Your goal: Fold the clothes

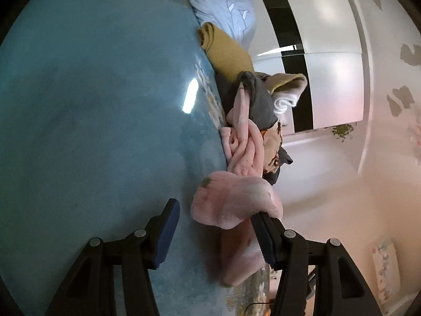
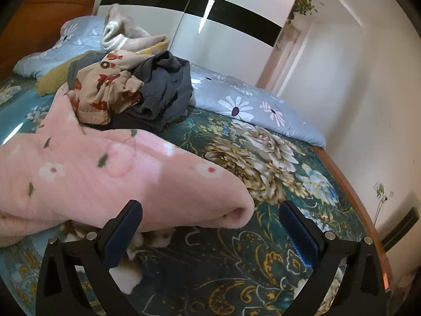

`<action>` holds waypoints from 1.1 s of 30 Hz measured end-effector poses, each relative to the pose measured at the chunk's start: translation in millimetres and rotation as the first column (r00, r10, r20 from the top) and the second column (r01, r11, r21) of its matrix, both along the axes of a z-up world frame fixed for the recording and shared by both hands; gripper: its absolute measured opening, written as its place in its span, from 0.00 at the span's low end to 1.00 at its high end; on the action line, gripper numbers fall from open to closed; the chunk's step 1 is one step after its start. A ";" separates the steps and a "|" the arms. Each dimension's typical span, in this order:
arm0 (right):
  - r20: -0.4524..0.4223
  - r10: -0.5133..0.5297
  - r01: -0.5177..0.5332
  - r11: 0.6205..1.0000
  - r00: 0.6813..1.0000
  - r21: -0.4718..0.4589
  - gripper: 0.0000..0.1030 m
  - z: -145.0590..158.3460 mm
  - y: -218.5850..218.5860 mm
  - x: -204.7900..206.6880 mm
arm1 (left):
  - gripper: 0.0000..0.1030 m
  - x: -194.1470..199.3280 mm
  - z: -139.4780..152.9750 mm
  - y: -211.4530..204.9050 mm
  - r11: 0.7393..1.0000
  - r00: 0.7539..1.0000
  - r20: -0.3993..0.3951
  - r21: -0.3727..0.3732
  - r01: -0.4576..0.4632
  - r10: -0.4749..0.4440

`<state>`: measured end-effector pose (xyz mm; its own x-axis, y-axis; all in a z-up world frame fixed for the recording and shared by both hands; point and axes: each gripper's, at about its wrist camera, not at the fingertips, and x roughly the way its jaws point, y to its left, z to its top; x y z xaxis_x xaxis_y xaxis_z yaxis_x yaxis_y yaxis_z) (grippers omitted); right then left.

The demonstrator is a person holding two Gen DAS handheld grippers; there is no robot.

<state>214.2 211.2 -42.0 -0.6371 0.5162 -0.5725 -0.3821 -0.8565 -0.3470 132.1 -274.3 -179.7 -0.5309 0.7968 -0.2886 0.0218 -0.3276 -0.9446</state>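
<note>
A fluffy pink garment with small white flowers (image 2: pixel 105 173) lies folded over on the bed, its rounded fold facing the right gripper. My right gripper (image 2: pixel 210 226) is open, its jaws wide on either side of the fold's lower right end, touching nothing. In the left wrist view, rolled sideways, the same pink garment (image 1: pixel 234 200) lies between the jaws of my left gripper (image 1: pixel 215 221), which is open; the fabric rests against the right fingertip (image 1: pixel 260 226). Behind lies a heap of clothes: a beige printed piece (image 2: pixel 110 87) and a dark grey piece (image 2: pixel 165 84).
The bed has a teal floral cover (image 2: pixel 263 163). Light blue daisy pillows (image 2: pixel 250 105) lie along its far side. A mustard cloth (image 1: pixel 226 50) and a beige-white towel (image 2: pixel 126 34) sit by the heap. A white wardrobe with a black band (image 2: pixel 231 18) stands behind.
</note>
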 end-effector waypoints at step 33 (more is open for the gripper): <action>-0.038 -0.109 0.083 0.903 0.993 -0.422 1.00 -37.1 68.7 18.1 | 0.09 -32.8 109.8 54.6 0.970 0.987 -0.104 -0.196 -0.143 0.124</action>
